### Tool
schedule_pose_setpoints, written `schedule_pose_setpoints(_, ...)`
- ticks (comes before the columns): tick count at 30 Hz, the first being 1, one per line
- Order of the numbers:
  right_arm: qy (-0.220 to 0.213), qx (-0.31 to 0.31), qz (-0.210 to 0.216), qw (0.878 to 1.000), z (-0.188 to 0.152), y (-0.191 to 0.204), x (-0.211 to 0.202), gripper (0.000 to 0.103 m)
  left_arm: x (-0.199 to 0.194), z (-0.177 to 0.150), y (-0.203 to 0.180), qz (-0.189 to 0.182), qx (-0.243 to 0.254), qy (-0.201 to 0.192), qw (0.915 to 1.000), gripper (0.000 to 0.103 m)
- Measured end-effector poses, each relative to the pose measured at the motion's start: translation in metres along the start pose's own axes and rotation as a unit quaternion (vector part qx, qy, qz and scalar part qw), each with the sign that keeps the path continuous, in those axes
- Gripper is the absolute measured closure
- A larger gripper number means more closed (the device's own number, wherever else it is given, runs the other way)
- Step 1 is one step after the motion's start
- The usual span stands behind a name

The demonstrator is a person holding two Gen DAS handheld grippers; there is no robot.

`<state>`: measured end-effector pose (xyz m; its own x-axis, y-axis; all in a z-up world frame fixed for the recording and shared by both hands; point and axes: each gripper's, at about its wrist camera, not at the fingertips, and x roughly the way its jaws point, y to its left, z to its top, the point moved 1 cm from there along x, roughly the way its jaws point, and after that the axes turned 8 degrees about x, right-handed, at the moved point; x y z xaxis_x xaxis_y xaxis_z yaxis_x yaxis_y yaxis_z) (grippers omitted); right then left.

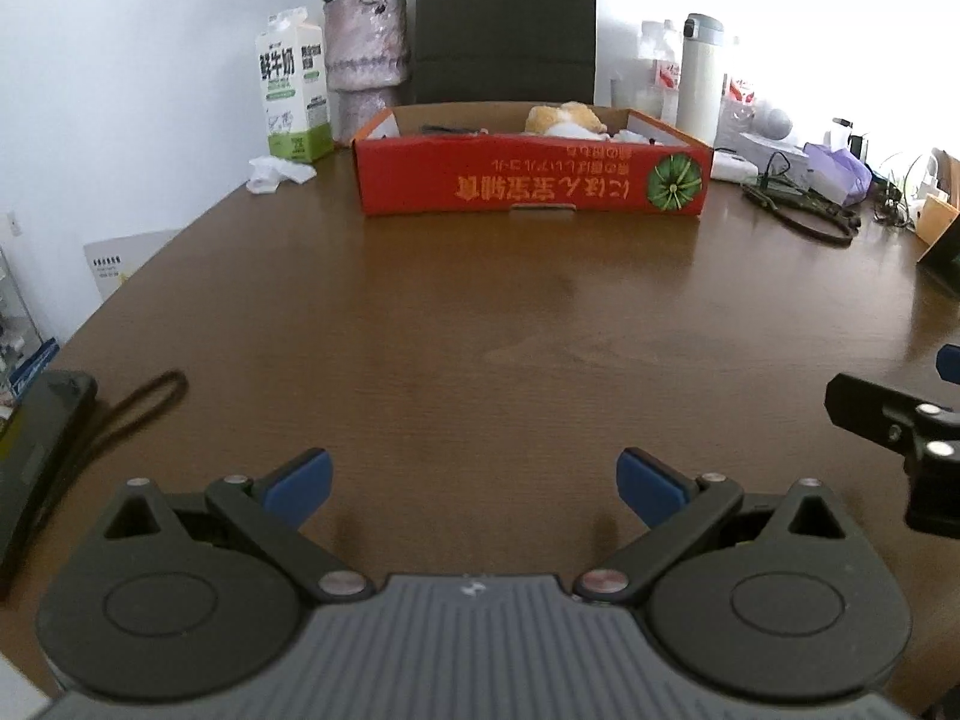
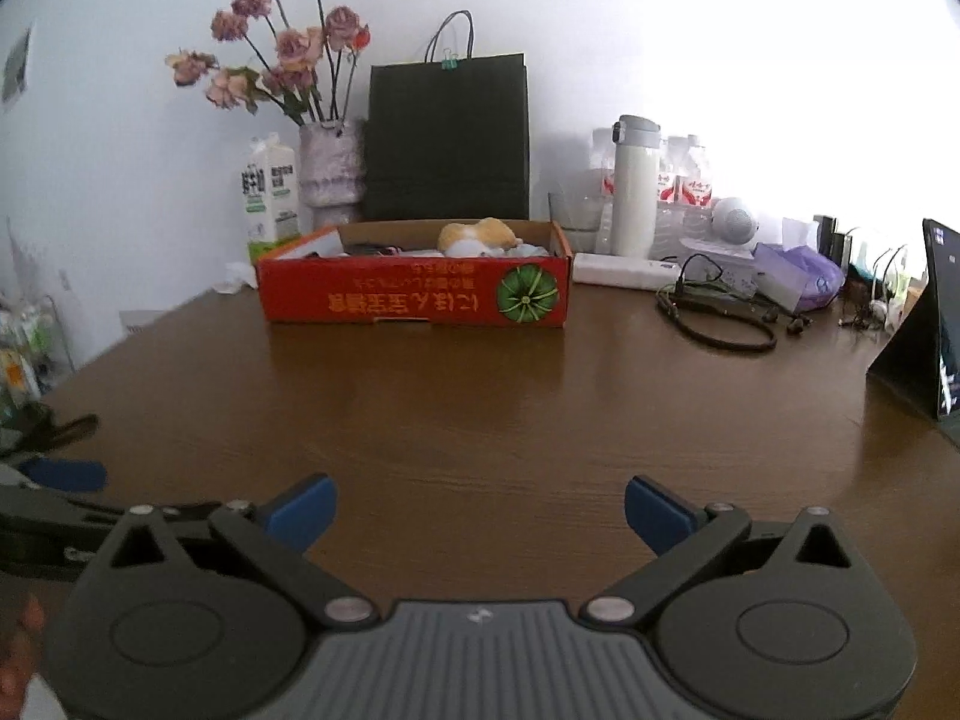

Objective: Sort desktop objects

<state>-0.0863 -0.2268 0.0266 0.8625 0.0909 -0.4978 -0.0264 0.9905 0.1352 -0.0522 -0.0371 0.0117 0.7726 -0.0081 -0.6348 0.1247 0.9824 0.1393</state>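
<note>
Straight ahead, upper centre of both views, your red box [image 1: 531, 177] sits broadside across the table [image 1: 480, 330], well apart from both tools. Left gripper [image 1: 474, 483] and right gripper [image 2: 480, 510] are spread and empty; neither is clearly nearer.

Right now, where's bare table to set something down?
Free: the wide brown table between the red box and both open grippers, left gripper and right gripper. Crowded: back right, around the cables, bottles and tablet; back left, the milk carton and vase.
</note>
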Motion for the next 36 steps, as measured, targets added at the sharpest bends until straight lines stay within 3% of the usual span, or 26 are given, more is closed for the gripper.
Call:
schedule_pose_setpoints(4,0.011,0.000,0.000,1.000,0.013,0.000,0.027,0.000,0.019,0.016,0.000,0.001,0.004,-0.004,1.0000,0.000)
schedule_pose_setpoints(12,0.046,-0.004,-0.008,0.999,0.033,0.001,0.092,0.000,0.069,0.043,0.005,-0.010,-0.001,0.026,0.9996,0.000)
schedule_pose_setpoints(22,0.093,0.013,0.002,0.996,0.044,0.000,0.142,0.000,0.095,0.058,0.017,-0.006,-0.010,0.009,0.9999,0.000)
schedule_pose_setpoints(36,0.089,0.015,-0.032,0.995,0.046,-0.001,0.156,0.000,0.100,0.060,0.018,-0.008,-0.010,0.006,0.9999,0.000)
